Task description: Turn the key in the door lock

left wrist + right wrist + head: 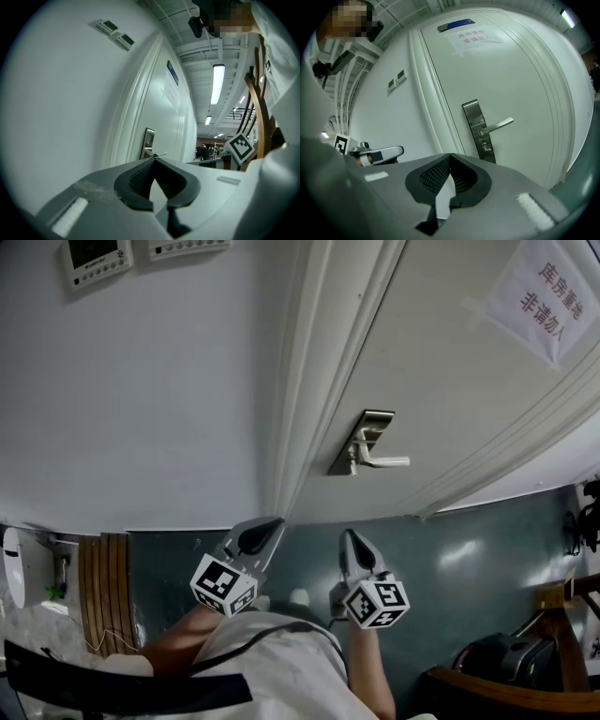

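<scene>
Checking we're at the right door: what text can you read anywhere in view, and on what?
"库房重地 / 非请勿入": red print, paper sign taped on the door.
Blue plate above the door: too blurred to read.
Wall control panels: too small to read.

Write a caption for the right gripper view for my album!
Right gripper, jaws shut and empty, faces a white door with a steel handle.

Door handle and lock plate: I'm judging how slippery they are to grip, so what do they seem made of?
The door handle looks like brushed metal, probably steel: silver-grey, with a soft sheen along its length. The lock plate seems to be the same metal in a satin finish, giving dull reflections rather than mirror-sharp ones. Whether either has a coating cannot be told.
</scene>
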`<state>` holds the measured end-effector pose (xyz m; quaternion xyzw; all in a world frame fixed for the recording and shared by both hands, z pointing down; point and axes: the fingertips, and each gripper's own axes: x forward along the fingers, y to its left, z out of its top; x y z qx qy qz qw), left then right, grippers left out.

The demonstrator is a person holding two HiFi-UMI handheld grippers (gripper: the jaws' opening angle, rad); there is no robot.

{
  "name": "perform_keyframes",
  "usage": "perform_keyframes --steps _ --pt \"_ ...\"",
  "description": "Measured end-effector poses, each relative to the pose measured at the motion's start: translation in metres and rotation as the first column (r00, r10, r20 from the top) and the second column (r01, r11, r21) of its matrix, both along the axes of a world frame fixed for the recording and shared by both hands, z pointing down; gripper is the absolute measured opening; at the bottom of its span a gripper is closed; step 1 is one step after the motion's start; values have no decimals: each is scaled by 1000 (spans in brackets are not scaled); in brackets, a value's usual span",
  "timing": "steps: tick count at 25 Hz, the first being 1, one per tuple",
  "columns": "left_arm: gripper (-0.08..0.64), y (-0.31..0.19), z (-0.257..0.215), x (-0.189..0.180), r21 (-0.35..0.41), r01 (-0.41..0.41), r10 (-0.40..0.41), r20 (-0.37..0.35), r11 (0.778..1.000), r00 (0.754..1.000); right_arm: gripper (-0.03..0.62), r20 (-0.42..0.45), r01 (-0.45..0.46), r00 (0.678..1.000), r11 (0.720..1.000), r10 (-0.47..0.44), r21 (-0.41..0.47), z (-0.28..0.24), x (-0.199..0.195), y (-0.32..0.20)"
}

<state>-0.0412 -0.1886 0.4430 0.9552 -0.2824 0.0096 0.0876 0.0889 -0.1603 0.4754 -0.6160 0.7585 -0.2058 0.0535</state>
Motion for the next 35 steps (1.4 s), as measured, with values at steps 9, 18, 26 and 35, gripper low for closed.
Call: perform_keyframes --steps 9,18,26,35 --pt "5 -21 -8 29 18 60 -60 8 998 998 8 30 80 996 997 -80 2 1 26 -38" --pt "5 -34 -8 39 19 130 -130 28 991 991 15 372 107 925 992 -77 -62 46 66 -87" --pt "6 -39 -1 26 7 220 -220 60 975 974 84 543 129 838 986 -54 -102 75 85 -123" --pt "6 -37 17 39 -21 230 -227 96 973 969 204 736 200 665 980 -124 -16 93 87 -155"
